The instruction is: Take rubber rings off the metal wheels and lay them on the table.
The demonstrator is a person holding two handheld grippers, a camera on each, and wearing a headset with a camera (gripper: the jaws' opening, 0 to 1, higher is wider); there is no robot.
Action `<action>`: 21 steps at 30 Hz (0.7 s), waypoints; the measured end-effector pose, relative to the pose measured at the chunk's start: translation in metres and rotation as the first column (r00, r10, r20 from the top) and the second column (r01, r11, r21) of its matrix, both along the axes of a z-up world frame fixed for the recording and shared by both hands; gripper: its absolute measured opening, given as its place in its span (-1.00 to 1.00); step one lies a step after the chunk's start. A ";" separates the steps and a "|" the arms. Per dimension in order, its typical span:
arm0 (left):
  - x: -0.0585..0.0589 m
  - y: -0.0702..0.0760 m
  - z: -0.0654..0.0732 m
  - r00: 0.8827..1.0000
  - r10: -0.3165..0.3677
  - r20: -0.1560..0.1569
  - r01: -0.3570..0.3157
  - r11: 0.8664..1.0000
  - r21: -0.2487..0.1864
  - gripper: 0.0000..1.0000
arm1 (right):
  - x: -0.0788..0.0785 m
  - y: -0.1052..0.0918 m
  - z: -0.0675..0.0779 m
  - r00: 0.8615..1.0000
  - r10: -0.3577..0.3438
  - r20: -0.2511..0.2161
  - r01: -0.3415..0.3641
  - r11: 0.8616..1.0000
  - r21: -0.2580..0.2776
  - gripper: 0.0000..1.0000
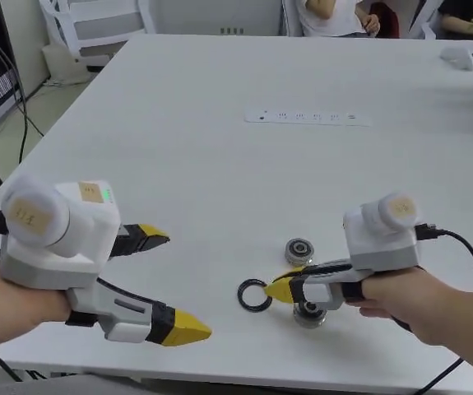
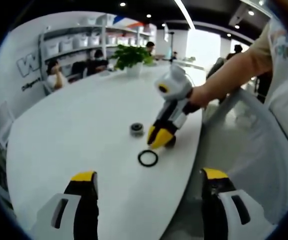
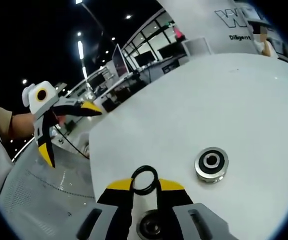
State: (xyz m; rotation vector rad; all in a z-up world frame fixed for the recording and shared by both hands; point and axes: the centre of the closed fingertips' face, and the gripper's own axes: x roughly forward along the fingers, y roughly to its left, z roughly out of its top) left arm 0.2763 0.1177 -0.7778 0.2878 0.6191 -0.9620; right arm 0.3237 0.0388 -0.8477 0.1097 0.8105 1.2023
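white desk [image 1: 220, 173] runs long under office light, with a power strip [image 1: 308, 116] lying flat near its middle and people seated past its far edge; close to the near edge, right of centre, the rubber ring [image 1: 252, 295] lies flat on the desk, off both wheels; the first wheel [image 1: 299, 250] stands just beyond it toward the far edge, apart from the ring, its metal rim bare; the second wheel [image 1: 310, 313] sits under the right gripper [image 1: 275, 289], half hidden by it in the head view; the right gripper view shows more of that wheel, low between its own fingers, and sets the ring right at the yellow tips, its near arc lying across the slit between them; the left gripper view, looking in from the side, shows what that view cannot, the ring flat on the desk and just clear of those tips; the right gripper's fingers are drawn close together with only a narrow slit, clenched on nothing; the left gripper [image 1: 170, 282] hovers over the near edge toward the left corner, well apart from the ring, its fingers spread wide and released, and the right gripper view shows that same wide spread from the front; the left gripper view adds a potted plant [image 2: 131, 55] toward the desk's far end and wall shelves [image 2: 73, 47] behind it; a black cable [image 1: 466, 247] leaves the back of the right gripper in the head view
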 end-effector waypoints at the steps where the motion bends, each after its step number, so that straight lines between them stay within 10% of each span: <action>1: 0.000 -0.001 0.000 1.000 -0.001 0.000 0.001 1.000 0.000 0.72 | 0.000 0.000 0.002 1.000 -0.002 0.002 0.002 1.000 0.004 -0.66; 21: 0.006 -0.007 0.011 1.000 -0.002 0.015 0.002 1.000 -0.015 0.73 | 0.004 -0.022 0.053 0.985 -0.023 0.170 0.013 0.998 0.057 -0.35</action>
